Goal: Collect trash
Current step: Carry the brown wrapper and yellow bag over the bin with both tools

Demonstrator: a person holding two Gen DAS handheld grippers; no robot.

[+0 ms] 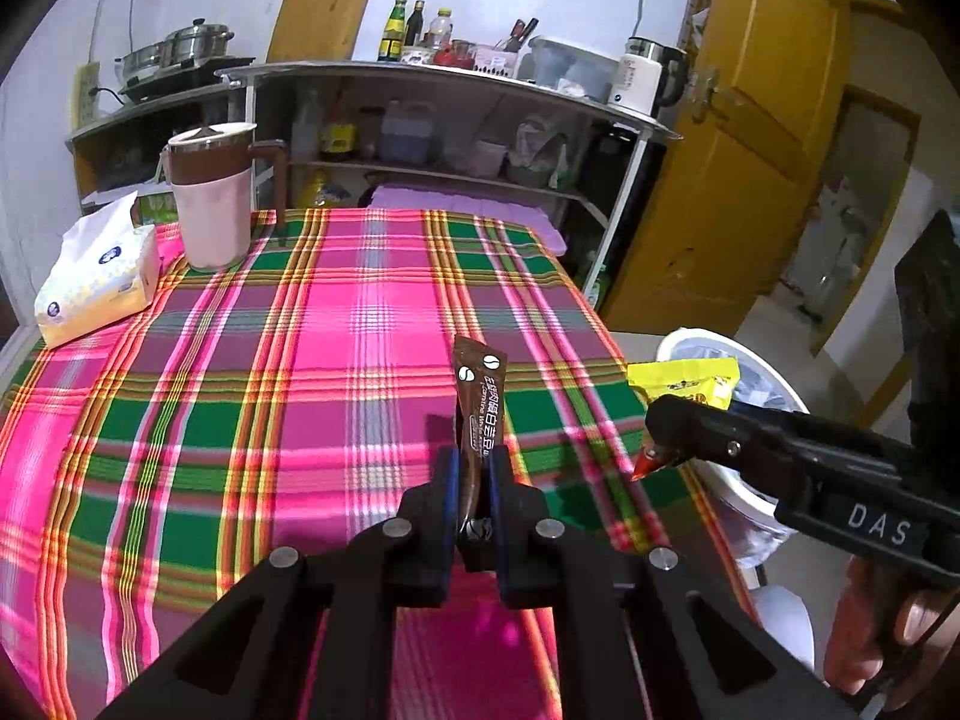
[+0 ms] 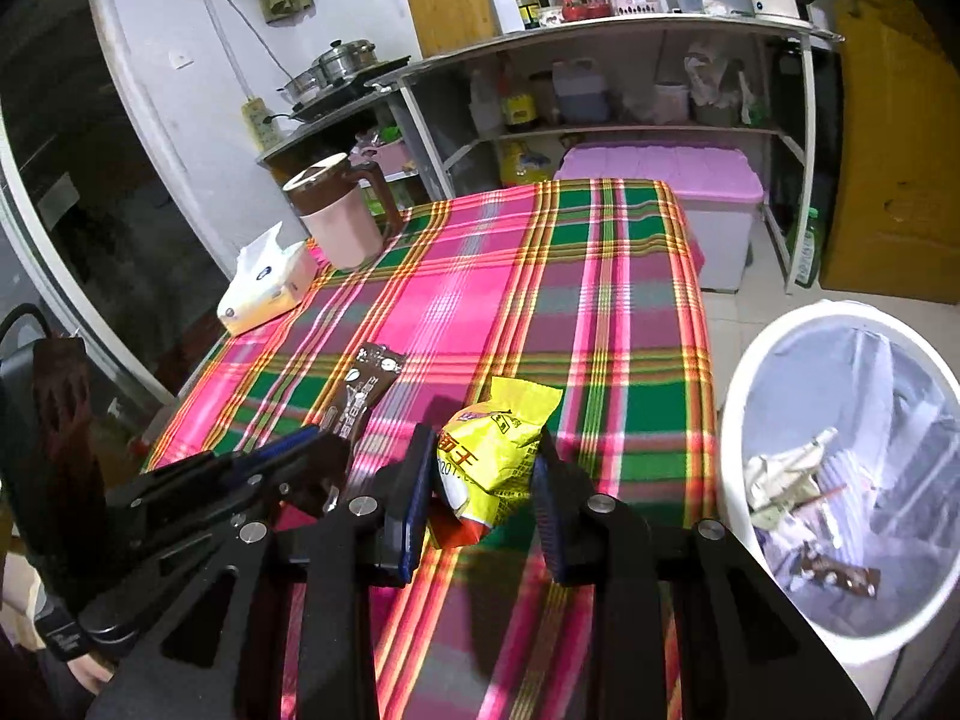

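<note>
My left gripper (image 1: 474, 468) pinches a brown coffee-stick sachet (image 1: 478, 414) above the plaid tablecloth (image 1: 288, 324); my right gripper (image 2: 483, 480) clamps a crumpled yellow snack wrapper (image 2: 498, 450) near the white lined bin (image 2: 852, 480). "DAS" marks my right gripper.

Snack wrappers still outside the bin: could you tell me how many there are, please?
2: a brown coffee sachet clamped in the left gripper, and a crumpled yellow noodle packet in the right gripper. Others may be hidden.
</note>
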